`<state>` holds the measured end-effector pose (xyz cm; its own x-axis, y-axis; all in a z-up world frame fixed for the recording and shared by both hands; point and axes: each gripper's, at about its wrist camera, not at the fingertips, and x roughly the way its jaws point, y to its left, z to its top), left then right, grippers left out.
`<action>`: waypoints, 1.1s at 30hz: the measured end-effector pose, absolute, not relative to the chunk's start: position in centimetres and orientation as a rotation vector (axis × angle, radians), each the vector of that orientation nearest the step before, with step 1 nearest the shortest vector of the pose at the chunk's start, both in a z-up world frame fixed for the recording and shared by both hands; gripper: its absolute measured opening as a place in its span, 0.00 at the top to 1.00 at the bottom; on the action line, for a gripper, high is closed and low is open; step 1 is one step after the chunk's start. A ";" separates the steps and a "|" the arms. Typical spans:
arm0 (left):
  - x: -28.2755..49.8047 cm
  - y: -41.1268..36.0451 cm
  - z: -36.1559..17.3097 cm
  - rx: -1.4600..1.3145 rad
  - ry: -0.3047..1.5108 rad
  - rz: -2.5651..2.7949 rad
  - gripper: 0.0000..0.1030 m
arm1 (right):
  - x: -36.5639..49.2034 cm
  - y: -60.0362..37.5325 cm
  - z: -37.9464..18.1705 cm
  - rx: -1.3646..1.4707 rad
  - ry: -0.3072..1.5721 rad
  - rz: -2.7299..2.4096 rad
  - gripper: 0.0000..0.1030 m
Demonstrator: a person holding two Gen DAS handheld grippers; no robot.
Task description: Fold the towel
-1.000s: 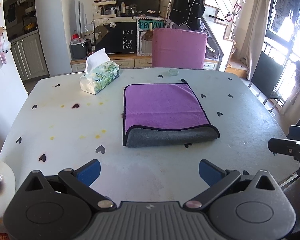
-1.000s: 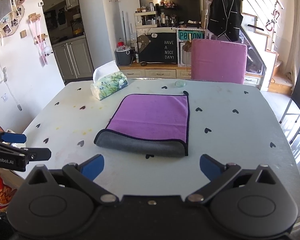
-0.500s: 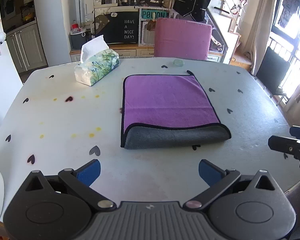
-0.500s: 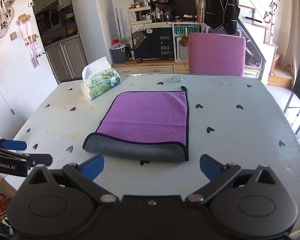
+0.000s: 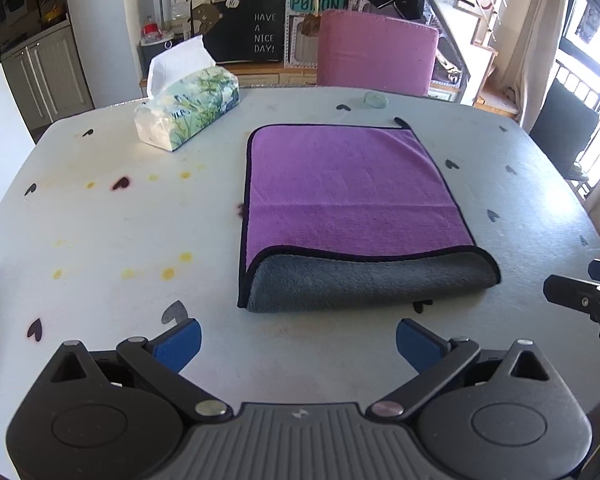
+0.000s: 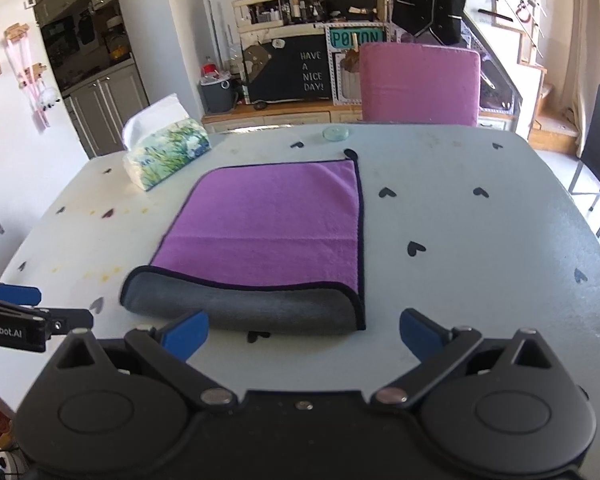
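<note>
Two open grippers before a folded towel [image 5: 352, 200].
Left gripper [image 5: 298, 342] and right gripper [image 6: 304, 332] hover spread, holding nothing.

Bare table [image 5: 100, 220] flanks towel [image 5: 348, 184]; tissue box [image 5: 188, 112] far-left.

Left wrist view: looks forward over the left gripper [image 5: 298, 342], low above the near table [image 5: 100, 220] edge, facing the far side with the pink chair [image 5: 376, 54]. Towel [image 5: 348, 200] ahead of the jaws, slightly right, near. Right gripper [image 5: 580, 300] enters at the right edge.

Right wrist view: same heading, over the right gripper [image 6: 304, 334], from further right. Towel [image 6: 272, 220] ahead, slightly left; its folded edge just beyond the left fingertip. Left gripper [image 6: 36, 318] shows at left edge.

Shared by both: towel, tissue pack [image 5: 188, 110] [image 6: 166, 152], chair [image 6: 420, 84], tabletop [image 6: 460, 220], back shelves.
</note>
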<state>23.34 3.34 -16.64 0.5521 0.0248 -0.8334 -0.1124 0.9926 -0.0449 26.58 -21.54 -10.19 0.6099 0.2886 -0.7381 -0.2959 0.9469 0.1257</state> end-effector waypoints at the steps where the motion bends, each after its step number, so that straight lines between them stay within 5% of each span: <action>1: 23.7 3.4 -17.0 -0.095 0.987 0.082 0.01 | 27.0 -21.5 -10.6 -0.010 0.856 0.331 0.01; 28: 32.2 6.3 -24.2 -0.115 1.064 0.117 0.01 | 36.3 -20.6 -19.8 -0.033 0.953 0.283 0.04; 33: 32.6 6.4 -24.8 -0.109 1.086 0.086 0.14 | 36.8 -21.1 -20.7 -0.021 0.958 0.312 0.09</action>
<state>32.58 6.42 -24.76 0.4634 0.0166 -0.8860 -0.1236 0.9913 -0.0461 36.80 -21.09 -20.69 0.5336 0.2527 -0.8071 -0.2710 0.9551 0.1199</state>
